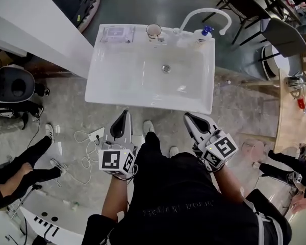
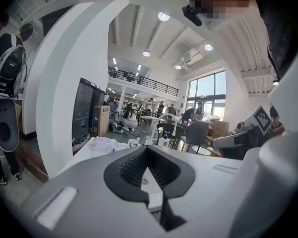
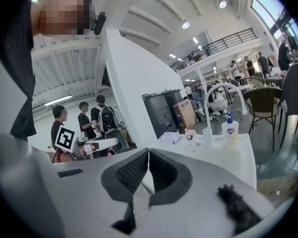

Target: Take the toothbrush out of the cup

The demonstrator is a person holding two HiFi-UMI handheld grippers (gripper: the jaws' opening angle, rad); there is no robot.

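Observation:
The white cup (image 1: 153,31) stands on the back ledge of the white sink (image 1: 107,80), left of the curved tap (image 1: 204,14). It also shows small in the left gripper view (image 2: 133,143) and in the right gripper view (image 3: 190,134). No toothbrush can be made out at this distance. Both grippers hang in front of the sink's near edge, well short of the cup. My left gripper (image 1: 123,117) (image 2: 147,150) is shut with nothing in it. To its right, my right gripper (image 1: 189,119) (image 3: 148,155) is likewise shut and empty.
A soap bottle with a blue pump (image 1: 206,32) (image 3: 230,131) stands right of the tap, and a flat packet (image 1: 116,33) lies on the ledge's left. A white pillar (image 1: 35,24) rises at the left. Chairs and a table (image 1: 290,111) stand at the right; people's legs (image 1: 20,172) are nearby.

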